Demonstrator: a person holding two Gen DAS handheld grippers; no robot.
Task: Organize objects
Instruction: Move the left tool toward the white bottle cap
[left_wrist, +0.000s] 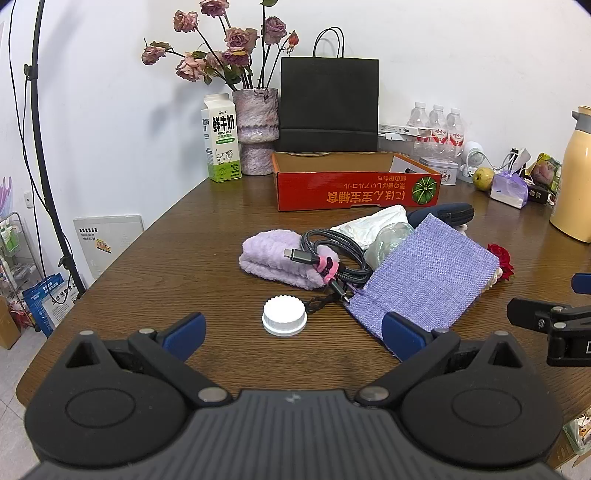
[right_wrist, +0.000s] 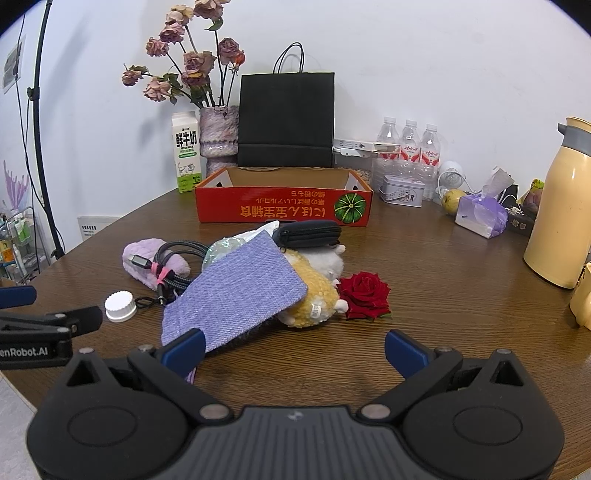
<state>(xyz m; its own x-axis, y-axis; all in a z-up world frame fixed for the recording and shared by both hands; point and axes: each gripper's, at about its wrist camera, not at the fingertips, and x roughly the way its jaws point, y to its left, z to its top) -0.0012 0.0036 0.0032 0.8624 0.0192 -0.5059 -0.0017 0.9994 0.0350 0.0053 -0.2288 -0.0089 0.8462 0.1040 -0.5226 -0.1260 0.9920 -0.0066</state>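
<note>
Brown wood table against white wall, clutter heaped mid-surface, red box open behind heap.

White cap: small, rigid, light, ribbed rim; likely easy to pinch across rim, may skate on smooth wood. Sits dead ahead of left gripper, between its spread fingers, just past tips, not touched. Left of right gripper, well outside its span.

Purple pouch: flat woven cloth, limp, light; judged best taken at near edge or corner. Near corner touching or overlapping right gripper's left finger and beside left gripper's right finger; cannot tell if contact.

Cable: braided, coiled, pink tie; springy, loose ends, grab at tie. Lies on fuzzy purple cloth, soft and compressible. Both beyond cap.

Yellow plush under pouch, red rose just beside it; petals judged delicate. Black case farther on, near box.

Both grippers spread wide, holding nothing.

Beyond: milk carton, vase, black bag, bottles, thermos.
</note>
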